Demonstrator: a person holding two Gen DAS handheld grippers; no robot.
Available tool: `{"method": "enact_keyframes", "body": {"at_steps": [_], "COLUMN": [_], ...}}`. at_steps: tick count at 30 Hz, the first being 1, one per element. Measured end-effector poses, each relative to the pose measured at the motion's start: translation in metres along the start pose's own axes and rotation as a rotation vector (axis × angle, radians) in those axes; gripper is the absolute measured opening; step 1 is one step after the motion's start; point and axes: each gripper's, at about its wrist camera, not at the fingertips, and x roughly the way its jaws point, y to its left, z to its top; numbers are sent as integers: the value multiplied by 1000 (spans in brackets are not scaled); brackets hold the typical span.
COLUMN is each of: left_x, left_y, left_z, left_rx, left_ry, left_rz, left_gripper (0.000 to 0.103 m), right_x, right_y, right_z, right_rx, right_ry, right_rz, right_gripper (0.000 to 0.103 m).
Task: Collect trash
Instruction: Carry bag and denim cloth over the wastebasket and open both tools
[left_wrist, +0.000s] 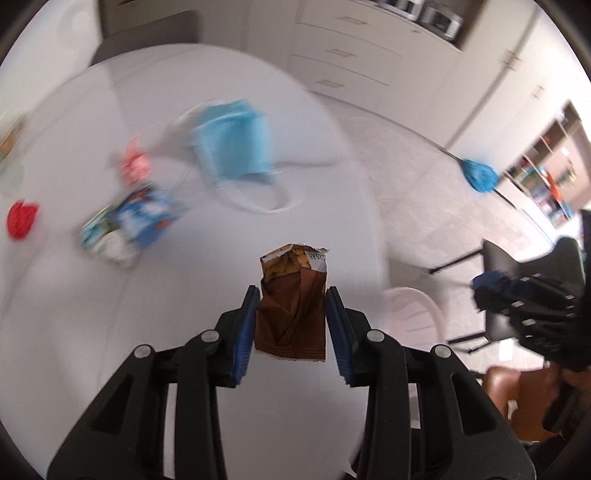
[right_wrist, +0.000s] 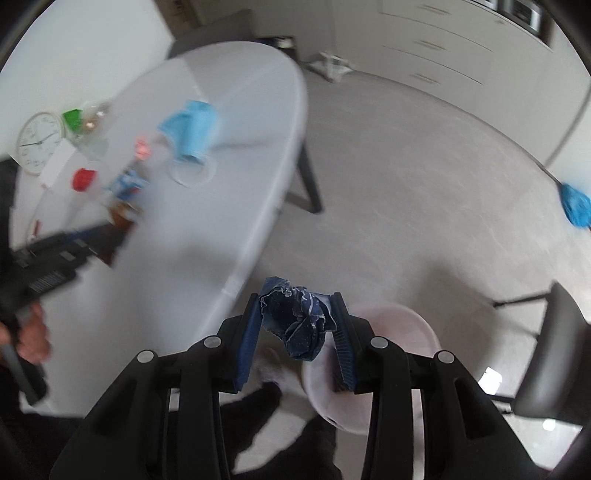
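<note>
Brown snack wrapper is pinched between the left gripper fingers, lifted clear above the white bench; crumpled dark blue wrapper is clamped in the right gripper over the pale pink bin on the floor. Risk: both grips are light edge-pinches on slick foil, so either piece may slip and miss the bin. Face mask, blue packet and red scrap remain on the bench.

White wall clock flat at table's far end; blue mop head on floor; dark chair near right edge
</note>
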Motion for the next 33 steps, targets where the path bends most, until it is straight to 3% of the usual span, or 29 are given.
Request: {"method": "enact_keyframes", "body": {"at_steps": [6, 8, 10, 12, 18, 25, 26, 28, 29, 30, 33], "left_x": [4, 9, 11, 14, 22, 21, 20, 19, 18, 15, 9], "left_y": [-75, -100, -119, -135, -175, -210, -213, -217, -218, -219, -222], "left_z": [6, 6, 3, 1, 0, -9, -10, -12, -13, -13, -16], "left_rx": [163, 221, 260, 294, 366, 451, 460, 480, 488, 497, 524], "left_ry": [23, 39, 53, 64, 85, 90, 88, 88, 82, 77, 74], "left_rz": [-75, -93, -107, -119, -161, -198, -195, -185, -172, -165, -179], "left_gripper": [36, 36, 36, 36, 36, 36, 43, 64, 81, 89, 95], "right_x": [13, 20, 19, 15, -1, -9, -9, -11, -11, -11, -12], "right_y": [-49, -60, -67, -75, -103, -137, -139, -143, -145, -147, -150], "right_z": [-44, -53, -58, -60, -68, -79, -80, -82, -83, -83, -83], "right_rx": [88, 108, 131, 159, 210, 297, 301, 309, 312, 315, 322], "right_ry": [89, 126, 121, 112, 90, 81, 80, 78, 77, 77, 76], "right_rz": [-42, -38, -65, -79, -120, -127, -131, -140, -143, -146, -153], "right_gripper": [43, 52, 77, 87, 95, 96, 96, 96, 96, 97, 99]}}
